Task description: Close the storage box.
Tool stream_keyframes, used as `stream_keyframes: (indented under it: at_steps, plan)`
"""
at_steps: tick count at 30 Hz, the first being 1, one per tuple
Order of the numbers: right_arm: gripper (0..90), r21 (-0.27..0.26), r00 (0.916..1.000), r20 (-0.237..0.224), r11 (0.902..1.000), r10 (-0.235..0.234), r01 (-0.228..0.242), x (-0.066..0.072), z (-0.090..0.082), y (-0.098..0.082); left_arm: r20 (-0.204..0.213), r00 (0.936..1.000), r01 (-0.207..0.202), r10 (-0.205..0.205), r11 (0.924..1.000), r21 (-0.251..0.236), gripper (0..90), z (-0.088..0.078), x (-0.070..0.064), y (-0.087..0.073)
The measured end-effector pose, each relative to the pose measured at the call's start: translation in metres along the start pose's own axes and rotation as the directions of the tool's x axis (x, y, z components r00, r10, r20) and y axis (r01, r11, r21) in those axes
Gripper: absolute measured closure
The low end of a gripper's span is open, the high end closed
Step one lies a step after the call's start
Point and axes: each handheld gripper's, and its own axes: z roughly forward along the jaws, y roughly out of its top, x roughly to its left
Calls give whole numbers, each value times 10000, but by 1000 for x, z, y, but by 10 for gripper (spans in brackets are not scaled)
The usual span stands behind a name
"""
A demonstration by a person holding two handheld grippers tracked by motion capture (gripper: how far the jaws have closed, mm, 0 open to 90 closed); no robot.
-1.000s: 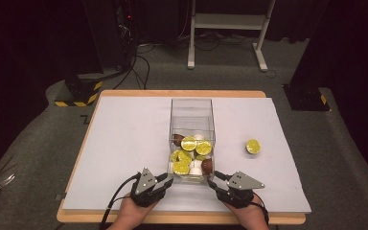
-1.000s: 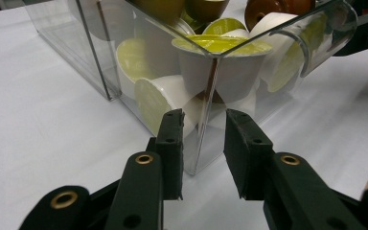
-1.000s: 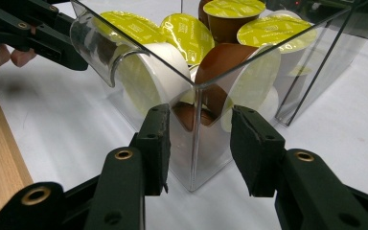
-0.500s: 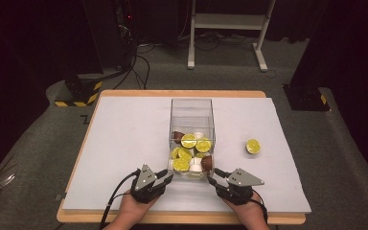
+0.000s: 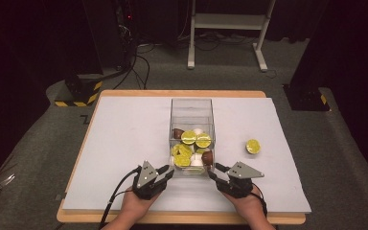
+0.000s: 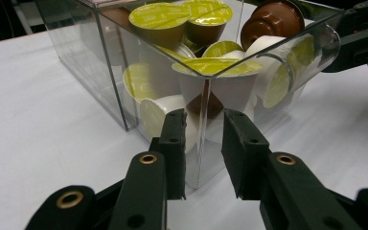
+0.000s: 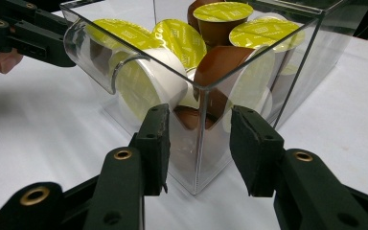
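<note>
A clear plastic box stands mid-table, holding several capsules, some green-lidded, some brown, some white. Another green-lidded capsule lies loose on the sheet to the box's right. My left gripper is at the box's near left corner. Its jaws have just been closing and now press on the two walls there. My right gripper straddles the near right corner with wider jaws, its pads a little off the walls.
A white sheet covers the wooden table. Each gripper's cable trails off the near edge. Beyond the table stand a white frame and dark equipment with yellow-black tape on the floor.
</note>
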Motion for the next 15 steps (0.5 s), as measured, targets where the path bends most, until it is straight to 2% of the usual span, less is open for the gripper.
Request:
stream_keyframes:
  at_steps: [5, 8, 11, 13, 14, 15]
  plan:
    - [588, 111, 10000, -11, 9999, -4, 4, -5, 3, 3, -95, 9997, 216, -216, 9998, -34, 714, 4, 0, 2]
    - [589, 113, 10000, 71, 9999, -64, 63, -7, 4, 5, -76, 9999, 78, -78, 9999, -70, 714, 6, 1, 4]
    - [588, 154, 9998, 186, 9999, 55, -58, -7, 6, 6, 0, 9997, 262, -262, 9996, -85, 716, 8, 4, 5]
    - [585, 139, 9995, 278, 9998, 126, -130, -7, 8, 7, -41, 9998, 178, -178, 9998, -35, 722, 9, 6, 7]
    - [584, 128, 9995, 300, 9998, 135, -139, -7, 10, 8, -89, 9995, 313, -314, 9995, -103, 725, 10, 6, 7]
    - [579, 79, 9994, 309, 9999, 128, -131, -8, 10, 9, -129, 9997, 207, -206, 9998, 36, 726, 11, 7, 9]
